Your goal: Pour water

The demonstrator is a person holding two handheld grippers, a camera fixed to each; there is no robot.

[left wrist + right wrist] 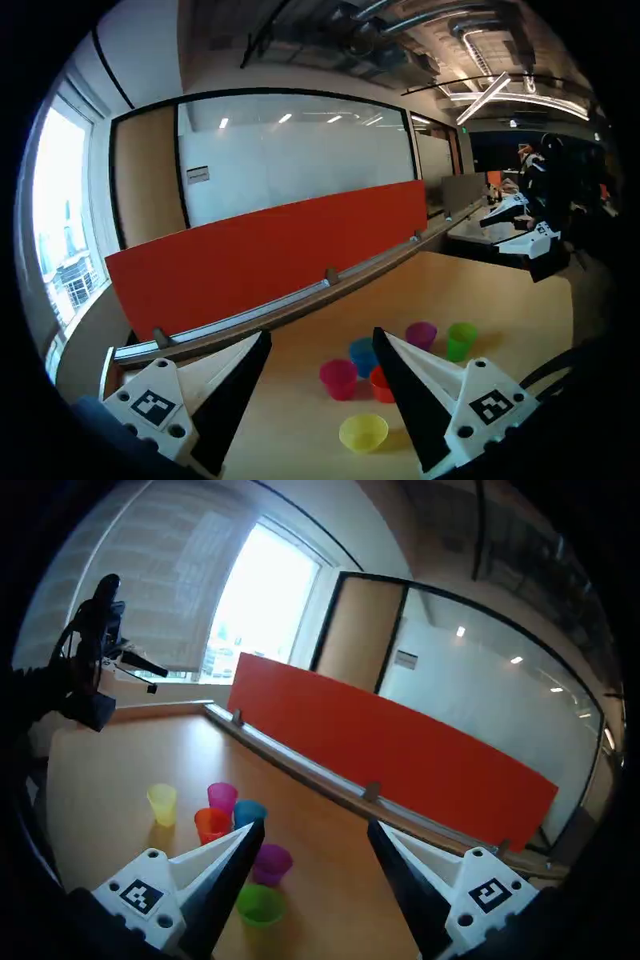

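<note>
Six small cups stand close together on the wooden table (480, 288): yellow cup (364, 432), pink cup (339, 378), blue cup (362, 353), orange cup (381, 387), purple cup (421, 334) and green cup (462, 340). The left gripper (320, 336) hovers above them, its fingers wide apart and empty. The right gripper (314, 824) also has its fingers spread and holds nothing. A red partition (264, 248) borders the table.

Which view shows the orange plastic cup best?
Right gripper view: the orange plastic cup is in full sight, with nothing across it. In the left gripper view, one finger of the left gripper covers part of it.
</note>
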